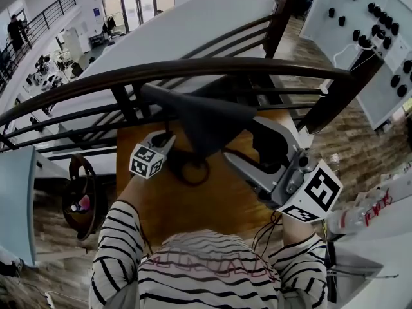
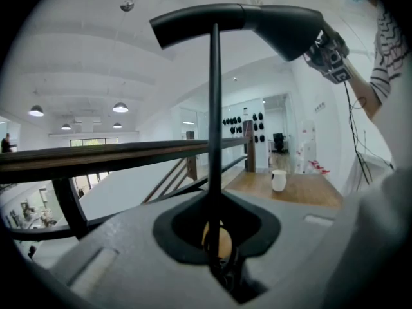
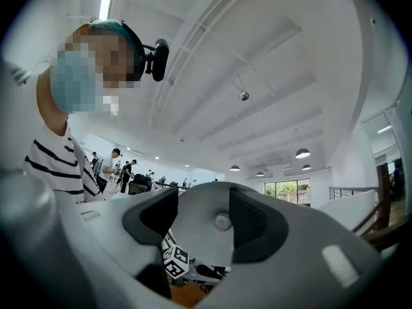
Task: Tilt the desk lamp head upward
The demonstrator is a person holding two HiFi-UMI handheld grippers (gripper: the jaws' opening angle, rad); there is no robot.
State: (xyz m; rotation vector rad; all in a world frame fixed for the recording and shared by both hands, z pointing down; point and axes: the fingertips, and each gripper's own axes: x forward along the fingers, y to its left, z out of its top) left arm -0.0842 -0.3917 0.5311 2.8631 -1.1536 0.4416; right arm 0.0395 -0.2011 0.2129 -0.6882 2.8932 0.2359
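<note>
Head view: railing (image 1: 193, 69) behind lamp head (image 1: 201, 120)

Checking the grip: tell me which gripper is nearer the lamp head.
Right. The right gripper clamps the lamp head at its end; the left gripper holds the pole below it.

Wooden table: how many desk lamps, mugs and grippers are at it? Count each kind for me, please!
desk lamp: 1
white mug: 1
grippers: 2, the left gripper and the right gripper
Total: 4
</note>
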